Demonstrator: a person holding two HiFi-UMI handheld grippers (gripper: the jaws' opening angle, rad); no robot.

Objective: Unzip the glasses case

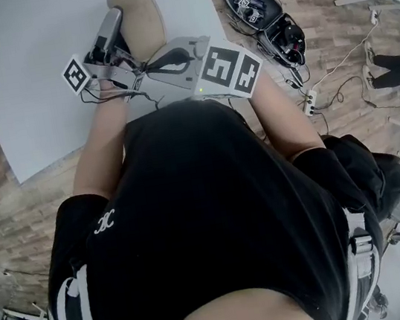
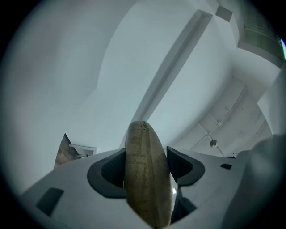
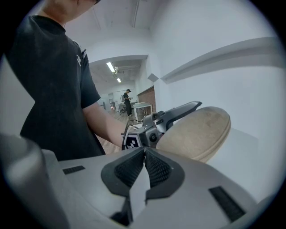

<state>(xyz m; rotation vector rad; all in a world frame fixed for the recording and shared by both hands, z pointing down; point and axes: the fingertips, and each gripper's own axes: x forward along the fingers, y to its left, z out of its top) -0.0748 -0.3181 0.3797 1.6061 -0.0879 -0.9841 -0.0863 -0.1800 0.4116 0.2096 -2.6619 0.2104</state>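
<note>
A tan oval glasses case (image 1: 138, 16) is held up on edge over the white table (image 1: 30, 84). My left gripper (image 1: 121, 26) is shut on it, one finger along each flat side. In the left gripper view the case (image 2: 148, 179) stands edge-on between the pads, its seam running over the top. My right gripper (image 1: 149, 67) is just below the case, pointing left, and is shut. In the right gripper view its tips (image 3: 144, 150) meet with nothing visible between them. Beyond them are the case's broad face (image 3: 196, 132) and the left gripper's finger (image 3: 178, 112).
An open black equipment case (image 1: 264, 11) lies on the wood floor right of the table, with cables and a power strip (image 1: 309, 100) nearby. The table's front edge is close to the body. A person (image 3: 128, 102) stands far down the room.
</note>
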